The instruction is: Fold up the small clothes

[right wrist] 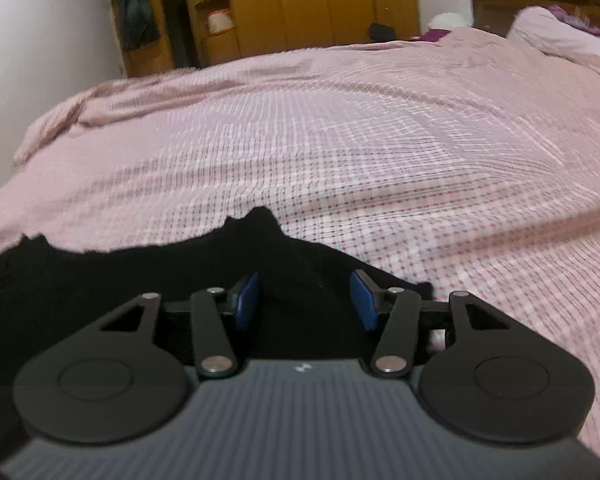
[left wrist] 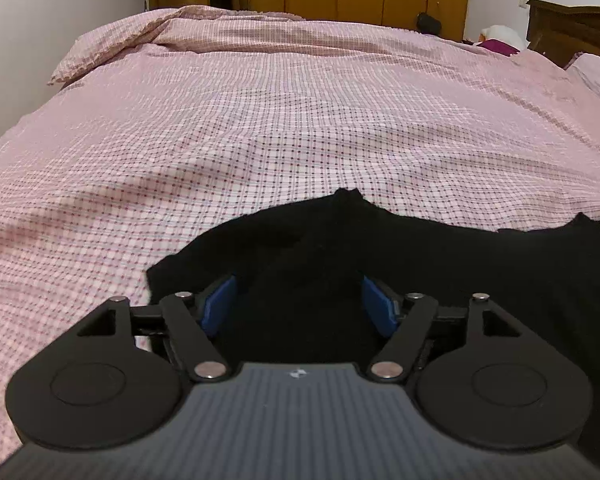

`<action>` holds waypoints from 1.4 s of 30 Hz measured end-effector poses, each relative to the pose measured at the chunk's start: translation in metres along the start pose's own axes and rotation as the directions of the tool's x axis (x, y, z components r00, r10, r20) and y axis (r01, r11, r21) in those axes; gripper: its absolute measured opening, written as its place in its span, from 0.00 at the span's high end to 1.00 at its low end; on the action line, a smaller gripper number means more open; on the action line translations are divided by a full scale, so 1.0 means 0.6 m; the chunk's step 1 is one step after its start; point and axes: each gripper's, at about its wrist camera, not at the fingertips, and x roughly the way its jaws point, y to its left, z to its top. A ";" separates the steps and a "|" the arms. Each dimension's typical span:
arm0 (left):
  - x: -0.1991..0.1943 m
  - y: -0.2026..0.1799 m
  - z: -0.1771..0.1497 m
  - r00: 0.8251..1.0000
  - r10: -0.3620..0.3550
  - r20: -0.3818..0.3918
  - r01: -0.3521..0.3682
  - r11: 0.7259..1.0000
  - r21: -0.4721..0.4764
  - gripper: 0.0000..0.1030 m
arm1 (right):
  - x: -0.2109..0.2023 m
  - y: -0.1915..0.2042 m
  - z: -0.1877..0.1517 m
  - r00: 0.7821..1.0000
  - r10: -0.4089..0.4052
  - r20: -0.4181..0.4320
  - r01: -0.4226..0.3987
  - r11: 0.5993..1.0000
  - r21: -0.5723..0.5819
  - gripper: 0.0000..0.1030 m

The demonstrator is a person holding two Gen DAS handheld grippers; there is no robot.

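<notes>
Black garment (left wrist: 308, 248) lies spread on the checked bed cover (left wrist: 300, 120), long axis running crosswise between both tools, left tool (left wrist: 298, 304) over its left end, right tool (right wrist: 304, 300) over its right end, both spread wide, pinching nothing, equally near.

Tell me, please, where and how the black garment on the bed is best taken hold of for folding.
Probably at its two near corners, one per gripper, approaching low from the near edge. The black garment lies flat on the checked bedspread and spreads wide, and the left gripper and right gripper are open with its near cloth between their pads.
</notes>
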 end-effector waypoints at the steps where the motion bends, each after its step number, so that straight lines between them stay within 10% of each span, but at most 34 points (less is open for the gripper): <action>1: -0.008 0.002 0.000 1.000 -0.002 -0.005 0.002 1.000 -0.002 0.26 | -0.010 -0.002 0.001 1.000 0.006 0.004 -0.006 1.000 0.012 0.48; 13: -0.128 -0.027 -0.042 1.000 -0.023 0.008 0.023 0.999 0.037 0.16 | -0.151 -0.058 -0.044 1.000 0.009 0.023 -0.012 0.992 0.126 0.42; 25: -0.139 -0.054 -0.070 0.998 0.061 -0.010 -0.057 0.974 0.217 0.10 | -0.138 -0.068 -0.111 0.999 0.053 -0.013 -0.049 0.980 0.193 0.29; 42: -0.135 -0.046 -0.117 0.989 0.048 -0.139 -0.036 0.995 0.089 0.00 | -0.122 -0.056 -0.133 0.984 0.178 0.030 -0.179 0.932 0.314 0.26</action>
